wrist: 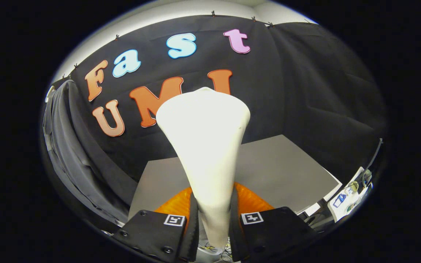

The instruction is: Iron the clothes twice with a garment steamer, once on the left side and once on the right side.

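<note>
Gripper (213, 219) clamped on garment steamer (207, 146), both fingers (192, 223) pressing the narrow white handle. Wide head flaring upward beyond the fingertips, in front of the black wall. Grey table (287, 164) below and behind; dark grey garment (68, 146) hanging well off left.

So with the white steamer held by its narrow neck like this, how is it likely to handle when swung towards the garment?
The steamer looks rigid, smooth plastic, so it could slip or twist. It flares wide beyond the fingers, so it is probably top-heavy. The gripper presses on its neck from both sides, which should steady it somewhat.
</note>
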`<state>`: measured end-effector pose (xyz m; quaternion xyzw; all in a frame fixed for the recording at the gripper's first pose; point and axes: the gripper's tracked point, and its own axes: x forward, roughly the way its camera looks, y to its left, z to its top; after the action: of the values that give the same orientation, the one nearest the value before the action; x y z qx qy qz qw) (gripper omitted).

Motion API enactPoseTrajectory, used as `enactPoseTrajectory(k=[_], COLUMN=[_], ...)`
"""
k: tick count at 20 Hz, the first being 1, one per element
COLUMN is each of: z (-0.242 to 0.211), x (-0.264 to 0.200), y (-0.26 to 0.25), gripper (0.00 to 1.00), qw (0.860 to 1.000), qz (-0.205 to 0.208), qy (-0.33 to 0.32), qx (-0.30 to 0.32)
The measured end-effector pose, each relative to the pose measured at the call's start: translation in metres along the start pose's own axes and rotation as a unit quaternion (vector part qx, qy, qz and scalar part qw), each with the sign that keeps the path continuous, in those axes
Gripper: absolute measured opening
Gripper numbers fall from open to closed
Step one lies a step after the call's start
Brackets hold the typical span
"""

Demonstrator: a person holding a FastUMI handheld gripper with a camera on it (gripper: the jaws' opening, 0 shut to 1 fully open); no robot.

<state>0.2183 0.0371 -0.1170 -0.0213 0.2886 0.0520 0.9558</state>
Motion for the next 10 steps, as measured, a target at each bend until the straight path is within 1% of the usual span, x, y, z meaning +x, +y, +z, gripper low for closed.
enactPoseTrajectory(k=[2, 4, 8, 10], z=[-0.003, -0.005, -0.014, -0.018], x=[-0.016, -0.037, -0.071, -0.090], y=[0.004, 0.018, 0.042, 0.060], gripper=[0.42, 0.42, 0.42, 0.42], qw=[1.000, 1.000, 0.999, 0.999], qz=[-0.012, -0.006, -0.024, -0.025], qy=[-0.006, -0.013, -0.030, -0.037], qx=[0.006, 0.025, 0.023, 0.028])
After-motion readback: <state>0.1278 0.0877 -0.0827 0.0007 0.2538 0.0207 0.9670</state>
